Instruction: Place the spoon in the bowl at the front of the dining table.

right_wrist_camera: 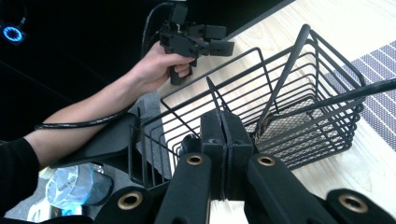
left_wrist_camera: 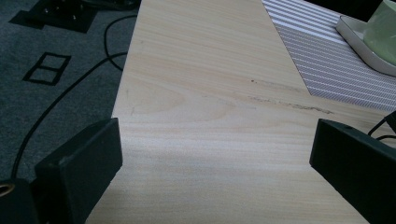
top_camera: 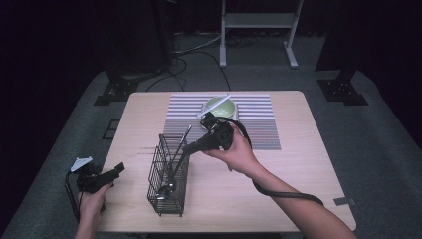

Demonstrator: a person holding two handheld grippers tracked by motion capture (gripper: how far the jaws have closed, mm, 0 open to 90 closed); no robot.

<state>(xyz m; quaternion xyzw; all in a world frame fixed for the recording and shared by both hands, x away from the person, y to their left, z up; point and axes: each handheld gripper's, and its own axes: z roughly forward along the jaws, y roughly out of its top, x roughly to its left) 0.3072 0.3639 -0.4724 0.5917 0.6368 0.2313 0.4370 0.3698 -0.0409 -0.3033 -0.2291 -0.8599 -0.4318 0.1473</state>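
The wire basket (top_camera: 168, 179) stands near the front of the table (top_camera: 298, 164), left of centre, and there are utensils in it: a ladle (top_camera: 171, 174) with its bowl down at the basket floor and its long handle leaning up and out toward the far right, plus a second dark handle beside it. Just above the basket's far rim hangs the right gripper (top_camera: 191, 147), jaws pressed together with no gap between the pads. In the right gripper view those jaws (right_wrist_camera: 225, 154) are shut flat against each other, and I can't make out anything pinched between them; the ladle handle passes close by in the high view, but whether it touches the tips I cannot tell.

My read: the utensil has been dropped into the basket and the right hand is clear of it, so the placing step looks finished. Another item would be next.

Further out, on the striped placemat (top_camera: 259, 127) at the far side, a green bowl (top_camera: 219, 107) sits on a white tray with a pale utensil (top_camera: 215, 106) lying across it. That looks the likeliest next pick; it would call for opening the jaws and reaching far, over the basket's leaning handles.

Over at the near left edge, the left gripper (top_camera: 112, 174) waits, jaws wide apart over bare wood, holding nothing.
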